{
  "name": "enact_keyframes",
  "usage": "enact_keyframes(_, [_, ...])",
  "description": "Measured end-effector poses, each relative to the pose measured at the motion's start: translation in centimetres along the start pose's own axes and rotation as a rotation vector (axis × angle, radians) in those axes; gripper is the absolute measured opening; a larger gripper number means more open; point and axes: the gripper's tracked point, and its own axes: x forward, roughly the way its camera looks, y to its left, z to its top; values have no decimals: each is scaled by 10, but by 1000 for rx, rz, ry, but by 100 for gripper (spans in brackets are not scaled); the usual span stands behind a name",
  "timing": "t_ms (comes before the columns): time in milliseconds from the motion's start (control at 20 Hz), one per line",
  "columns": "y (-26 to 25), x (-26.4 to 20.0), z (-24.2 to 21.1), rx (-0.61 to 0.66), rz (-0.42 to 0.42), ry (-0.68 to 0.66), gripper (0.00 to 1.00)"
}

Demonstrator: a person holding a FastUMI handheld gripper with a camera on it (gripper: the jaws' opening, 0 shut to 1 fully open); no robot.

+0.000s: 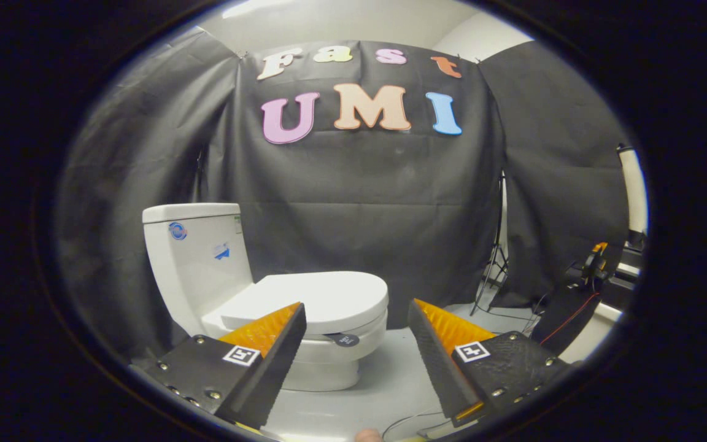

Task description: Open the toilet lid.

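Observation:
A white toilet [206, 270] stands on the pale floor ahead and left of the fingers, its tank against the black cloth wall. Its lid [323, 294] lies flat and closed over the seat, front rim pointing right. A small dark tab [343, 339] hangs under the lid's front edge. My gripper [356, 310] is open with a wide gap and holds nothing. The left fingertip [295, 316] overlaps the lid's near edge in the view, some way short of it. The right fingertip [418, 313] sits off the lid's front rim.
A thin black tripod stand [496, 258] leans by the wall to the right of the toilet. Dark equipment with an orange part [596, 258] and cables [562, 325] crowds the far right. Bare pale floor [390, 368] lies between the toilet and that gear.

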Motion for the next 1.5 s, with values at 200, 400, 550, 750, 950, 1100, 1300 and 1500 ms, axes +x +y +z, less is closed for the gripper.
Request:
enact_keyframes(200, [0, 1, -1, 3, -1, 3, 100])
enact_keyframes(400, [-1, 1, -2, 3, -2, 5, 99])
enact_keyframes(550, [1, 2, -4, 3, 2, 10, 100])
enact_keyframes(750, [5, 4, -7, 4, 9, 20, 100])
enact_keyframes(950, [9, 10, -7, 36, 13, 22, 100])
enact_keyframes(1100, [12, 18, -8, 56, 9, 34, 100])
enact_keyframes(1300, [16, 35, -21, 110, -3, 82, 100])
enact_keyframes(1500, [24, 49, -39, 212, 12, 171, 100])
